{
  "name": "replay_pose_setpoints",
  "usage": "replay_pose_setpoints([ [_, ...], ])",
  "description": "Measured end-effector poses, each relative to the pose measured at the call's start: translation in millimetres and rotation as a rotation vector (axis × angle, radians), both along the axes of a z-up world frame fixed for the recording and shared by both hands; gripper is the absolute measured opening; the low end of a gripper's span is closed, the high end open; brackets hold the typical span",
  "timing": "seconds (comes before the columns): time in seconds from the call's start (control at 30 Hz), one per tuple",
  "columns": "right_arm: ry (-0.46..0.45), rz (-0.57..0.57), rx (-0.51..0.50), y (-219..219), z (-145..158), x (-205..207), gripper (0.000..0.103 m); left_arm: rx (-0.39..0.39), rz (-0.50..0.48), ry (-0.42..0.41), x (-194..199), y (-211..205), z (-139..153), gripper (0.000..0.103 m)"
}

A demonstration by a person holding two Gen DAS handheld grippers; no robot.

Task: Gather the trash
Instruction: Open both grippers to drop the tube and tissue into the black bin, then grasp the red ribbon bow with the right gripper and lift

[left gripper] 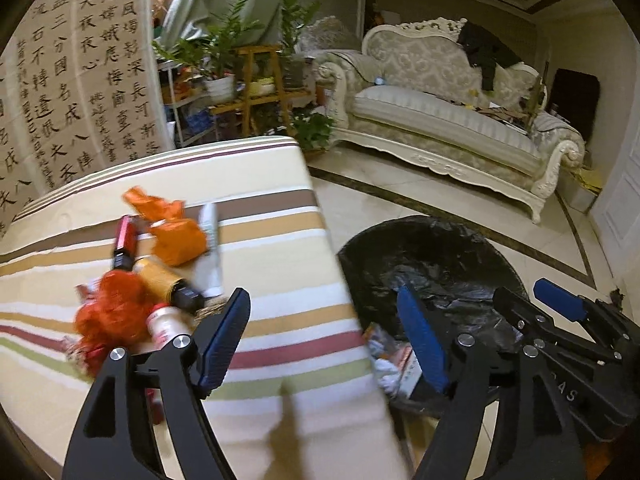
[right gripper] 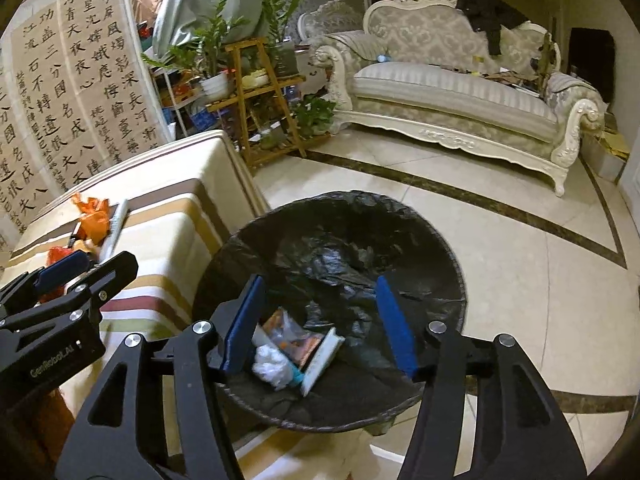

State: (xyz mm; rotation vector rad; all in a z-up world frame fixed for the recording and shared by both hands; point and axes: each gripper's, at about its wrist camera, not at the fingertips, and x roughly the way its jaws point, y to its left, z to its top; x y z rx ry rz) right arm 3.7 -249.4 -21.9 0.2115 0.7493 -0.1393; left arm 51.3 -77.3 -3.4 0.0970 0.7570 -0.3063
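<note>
Both the left tongs and right tongs are apart and empty, so reach slowly for the orange wrapper on the desk and drop it over the bin.

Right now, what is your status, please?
Both tongs open, empty: left, right. Some trash already in bin. More trash on table. Nothing in the way.
</note>
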Motion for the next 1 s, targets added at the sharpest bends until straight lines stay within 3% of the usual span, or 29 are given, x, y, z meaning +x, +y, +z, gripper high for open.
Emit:
replay_pose_setpoints([
  [0.3,-0.005,0.127,0.004,54,9,4,0.057,-0.011,0.11,0.014,-16,65,5,0.078],
  [0.7,-0.013,0.357,-0.02,154,21,9,0.057,0.04,0.372,0.029,-31,177,-2,0.079],
  [1.0,0.009,0.489,-0.049,213,21,17,0.057,0.05,0.462,0.048,-32,220,-12,0.079],
])
